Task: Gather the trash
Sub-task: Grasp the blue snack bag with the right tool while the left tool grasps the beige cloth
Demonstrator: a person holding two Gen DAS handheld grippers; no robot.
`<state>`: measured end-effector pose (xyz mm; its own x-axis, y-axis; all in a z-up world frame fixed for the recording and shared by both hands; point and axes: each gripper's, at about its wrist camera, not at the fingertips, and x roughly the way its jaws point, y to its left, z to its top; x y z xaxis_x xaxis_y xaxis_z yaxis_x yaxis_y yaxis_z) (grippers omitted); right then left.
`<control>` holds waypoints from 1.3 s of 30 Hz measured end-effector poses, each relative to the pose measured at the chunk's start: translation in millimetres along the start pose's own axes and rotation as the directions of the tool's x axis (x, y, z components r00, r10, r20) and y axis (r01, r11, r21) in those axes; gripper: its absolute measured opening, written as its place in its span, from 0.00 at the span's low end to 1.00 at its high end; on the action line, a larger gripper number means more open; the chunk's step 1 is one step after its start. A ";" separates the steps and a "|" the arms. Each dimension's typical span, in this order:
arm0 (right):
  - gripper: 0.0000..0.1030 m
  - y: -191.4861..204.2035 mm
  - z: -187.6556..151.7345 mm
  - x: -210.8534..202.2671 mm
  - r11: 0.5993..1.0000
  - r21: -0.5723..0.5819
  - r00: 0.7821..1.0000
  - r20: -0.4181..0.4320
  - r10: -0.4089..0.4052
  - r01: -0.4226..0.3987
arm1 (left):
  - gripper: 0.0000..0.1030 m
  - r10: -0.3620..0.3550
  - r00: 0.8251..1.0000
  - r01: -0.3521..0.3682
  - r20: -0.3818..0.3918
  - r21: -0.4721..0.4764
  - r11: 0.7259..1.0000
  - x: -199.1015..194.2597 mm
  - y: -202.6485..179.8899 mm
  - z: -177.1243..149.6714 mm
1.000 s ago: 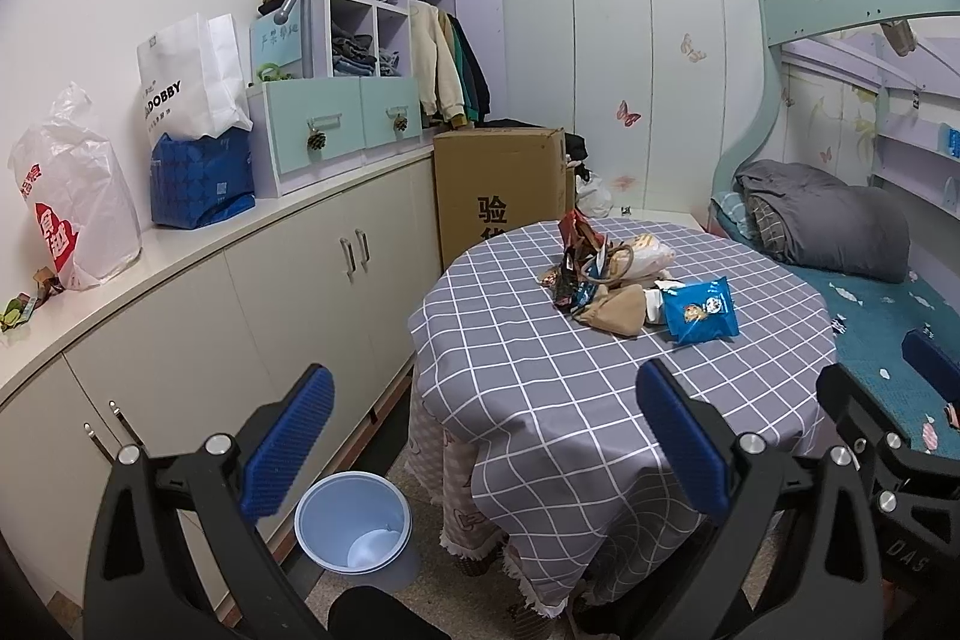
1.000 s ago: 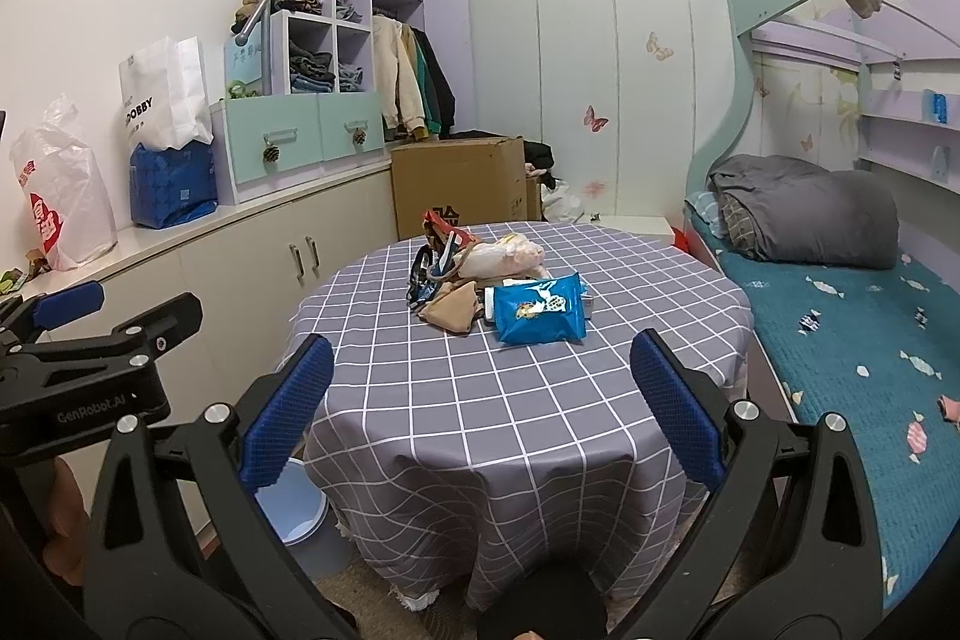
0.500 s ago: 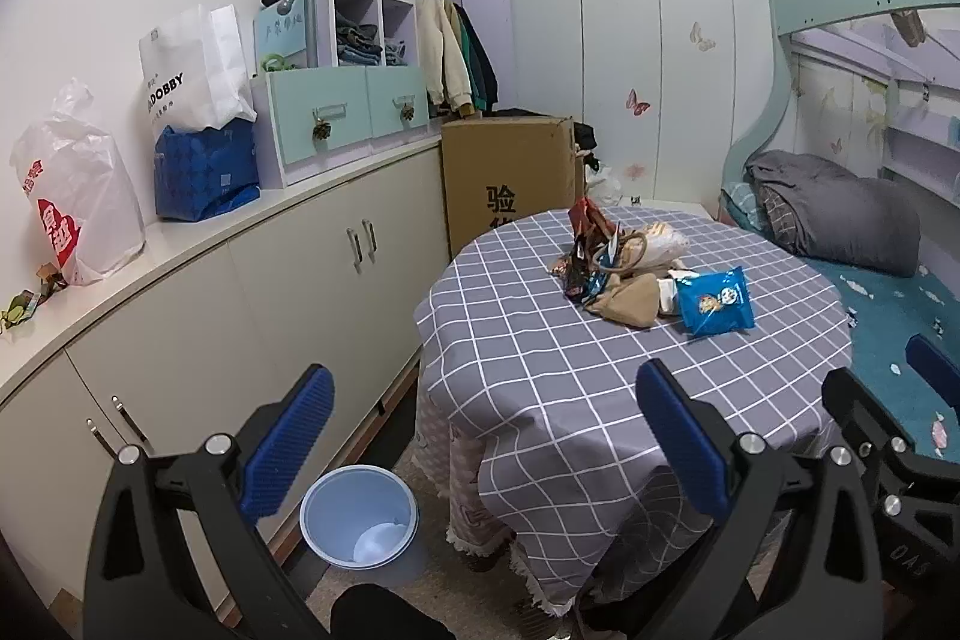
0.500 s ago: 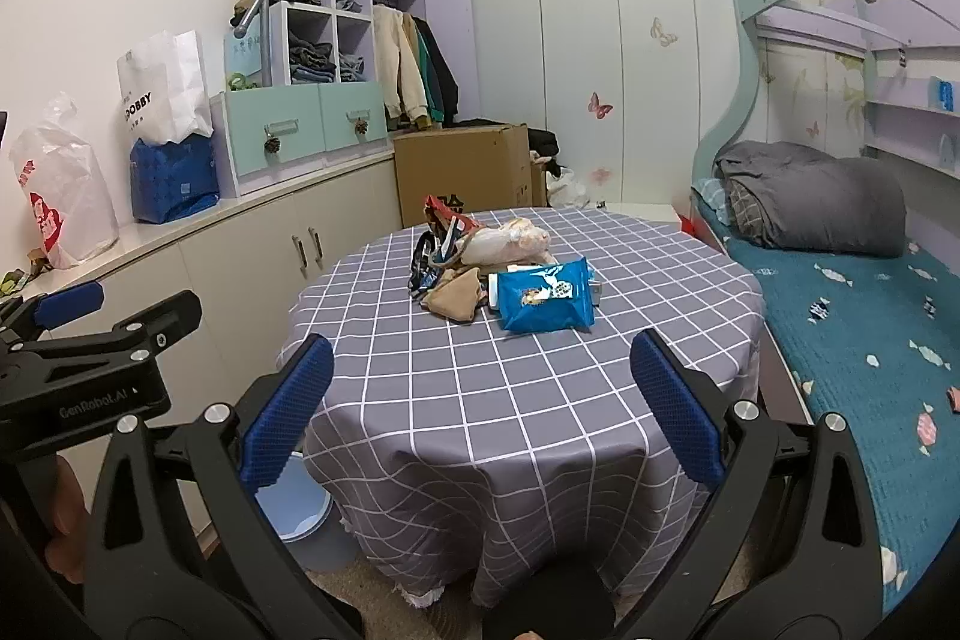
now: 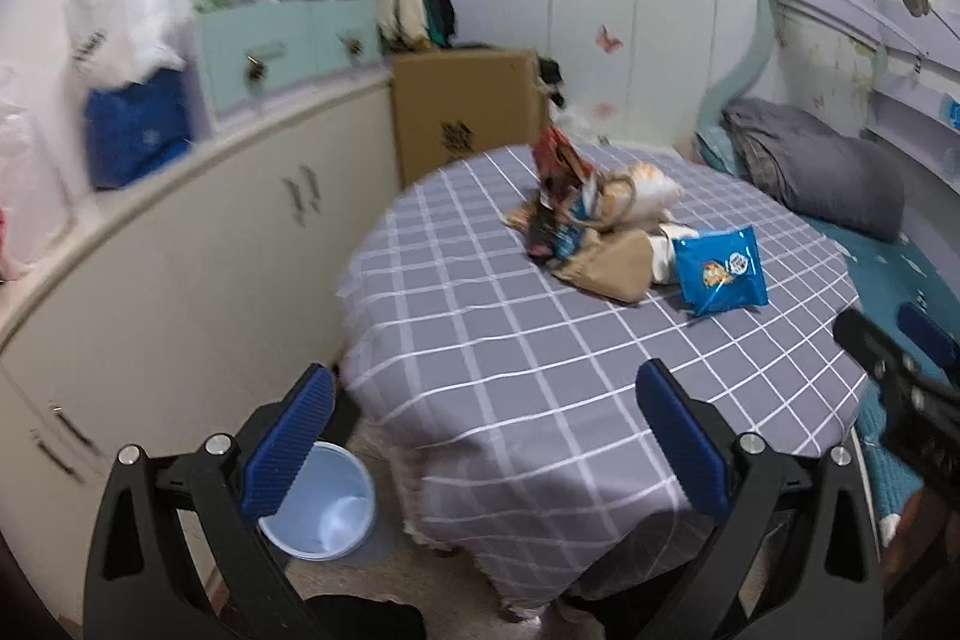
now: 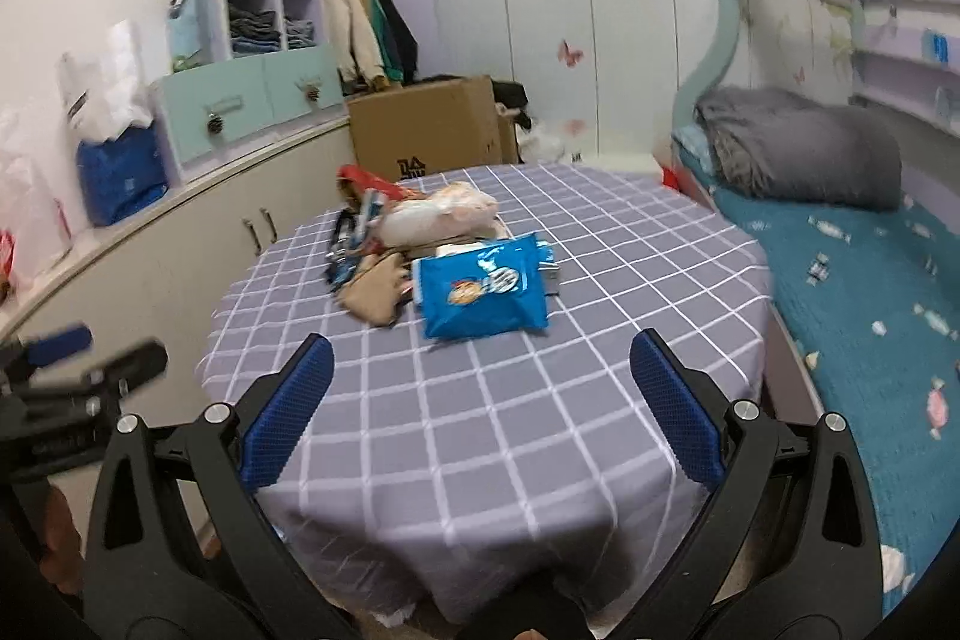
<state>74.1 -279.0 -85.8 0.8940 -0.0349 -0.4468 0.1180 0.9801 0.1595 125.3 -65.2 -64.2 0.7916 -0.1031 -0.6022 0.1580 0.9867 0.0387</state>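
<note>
Left gripper (image 5: pixel 480 430) and right gripper (image 6: pixel 477 400) both spread wide, empty, wrapper pile (image 6: pixel 420 244) at table (image 6: pixel 510 430) centre, blue snack bag (image 6: pixel 483 295) at 12 o'clock, bin (image 5: pixel 321 511) on floor at 7 o'clock

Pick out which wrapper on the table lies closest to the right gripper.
The blue snack packet: it lies at the near edge of the trash pile, ahead of the tan wrapper and the red wrapper further back.

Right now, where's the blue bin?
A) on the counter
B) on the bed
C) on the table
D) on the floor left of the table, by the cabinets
D: the bin stands on the floor between the cabinets and the table.
</note>
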 end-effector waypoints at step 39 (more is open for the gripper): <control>0.16 -66.2 24.1 103.9 0.987 0.133 0.981 -0.164 0.108 -0.086 | 0.05 -0.220 0.947 0.210 -0.235 -0.068 0.975 148.2 -81.7 48.1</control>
<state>169.6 -352.2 -121.6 0.8181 0.1033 -0.5657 0.0973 0.9447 0.3131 258.1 -167.1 -118.3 0.5762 -0.2851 -0.7660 0.2801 0.9493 -0.1426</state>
